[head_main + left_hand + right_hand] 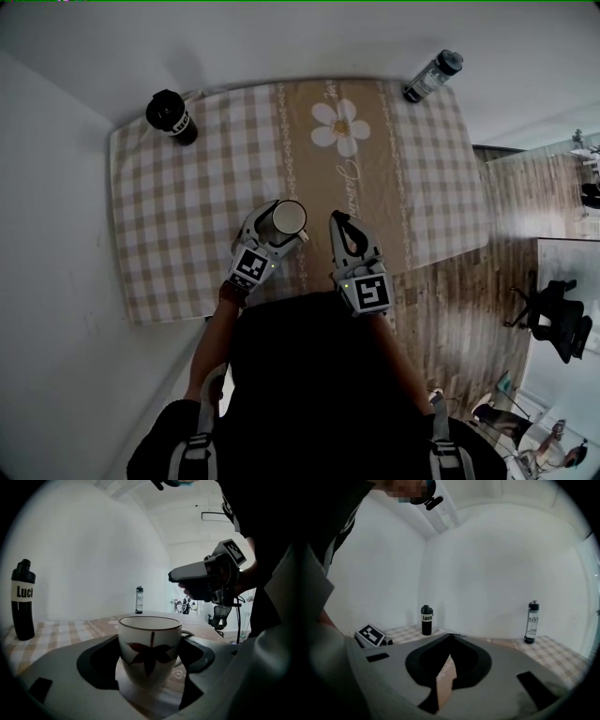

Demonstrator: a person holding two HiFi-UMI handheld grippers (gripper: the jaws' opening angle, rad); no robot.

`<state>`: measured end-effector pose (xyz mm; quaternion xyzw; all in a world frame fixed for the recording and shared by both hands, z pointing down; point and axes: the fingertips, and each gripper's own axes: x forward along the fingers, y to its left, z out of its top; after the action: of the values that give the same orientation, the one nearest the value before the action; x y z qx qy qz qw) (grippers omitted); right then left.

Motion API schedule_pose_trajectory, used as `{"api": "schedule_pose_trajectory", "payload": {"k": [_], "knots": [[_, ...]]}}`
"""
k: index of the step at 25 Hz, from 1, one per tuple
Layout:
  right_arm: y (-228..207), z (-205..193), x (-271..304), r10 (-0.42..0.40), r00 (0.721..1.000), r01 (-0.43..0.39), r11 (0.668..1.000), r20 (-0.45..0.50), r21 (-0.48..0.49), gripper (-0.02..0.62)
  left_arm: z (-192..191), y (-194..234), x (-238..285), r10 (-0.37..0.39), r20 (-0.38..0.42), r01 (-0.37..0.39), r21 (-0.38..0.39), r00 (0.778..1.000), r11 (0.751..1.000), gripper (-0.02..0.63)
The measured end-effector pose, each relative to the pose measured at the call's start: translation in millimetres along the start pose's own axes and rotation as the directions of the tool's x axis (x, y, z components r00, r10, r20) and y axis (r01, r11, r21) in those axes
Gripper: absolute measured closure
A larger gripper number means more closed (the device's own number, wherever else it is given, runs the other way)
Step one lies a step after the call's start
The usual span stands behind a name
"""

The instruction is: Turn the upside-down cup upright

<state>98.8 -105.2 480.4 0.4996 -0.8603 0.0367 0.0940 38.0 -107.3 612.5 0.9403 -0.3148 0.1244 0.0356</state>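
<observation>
A white cup [288, 217] with a dark leaf print [150, 644] stands upright, mouth up, near the front edge of the checked tablecloth [178, 216]. My left gripper [279, 227] is shut on it, one jaw against each side just below the rim [150, 637]; its handle points away on the right. My right gripper [335, 218] hovers just right of the cup, shut and empty [450, 635]. The left gripper view also catches it [201, 576] above and behind the cup.
A black bottle [171, 116] stands at the table's far left corner and a clear bottle with a dark cap [433, 75] at the far right corner. A white wall runs along the left. Wooden floor and an office chair [553, 314] are at the right.
</observation>
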Motion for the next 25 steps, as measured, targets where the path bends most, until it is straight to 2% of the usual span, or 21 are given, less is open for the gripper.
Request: {"api": "schedule_pose_trajectory", "payload": {"k": [3,5,7,9,13,16,18,21,25], "knots": [[0,-1,0,0.007,1.000,-0.007,1.000,0.008,0.014,0.591,24,6,-15,0.023,0.064,-0.017,-0.085,0.998,0.996,0.212],[2,-3,-2,0.022,1.000,-0.022,1.000,0.013,0.022,0.591,43,7,-28,0.032,0.098,-0.022,-0.107,0.995,0.994,0.212],[8,-10,-2,0.047,0.999,-0.047,0.999,0.017,0.001,0.589,69,5,-44,0.034,0.116,-0.023,-0.100,0.993,0.995,0.212],[18,-24,0,0.074,0.997,-0.073,0.995,0.010,-0.070,0.589,94,1,-59,0.032,0.119,-0.024,-0.074,0.992,0.997,0.212],[54,-37,3,0.173,0.985,-0.167,0.970,0.016,-0.179,0.587,129,-1,-77,0.048,0.096,-0.043,-0.063,0.994,0.997,0.210],[82,-31,6,0.234,0.971,-0.222,0.960,0.052,-0.174,0.491,147,2,-89,0.069,0.137,-0.056,-0.092,0.988,0.994,0.210],[96,-21,9,0.262,0.961,-0.243,0.952,0.086,-0.184,0.403,154,6,-95,0.084,0.157,-0.067,-0.106,0.984,0.992,0.210],[113,-7,13,0.305,0.944,-0.278,0.940,0.123,-0.200,0.331,162,8,-101,0.111,0.164,-0.094,-0.107,0.980,0.990,0.210],[114,13,18,0.296,0.940,-0.265,0.947,0.170,-0.183,0.235,165,8,-106,0.129,0.182,-0.109,-0.118,0.975,0.987,0.210]]}}
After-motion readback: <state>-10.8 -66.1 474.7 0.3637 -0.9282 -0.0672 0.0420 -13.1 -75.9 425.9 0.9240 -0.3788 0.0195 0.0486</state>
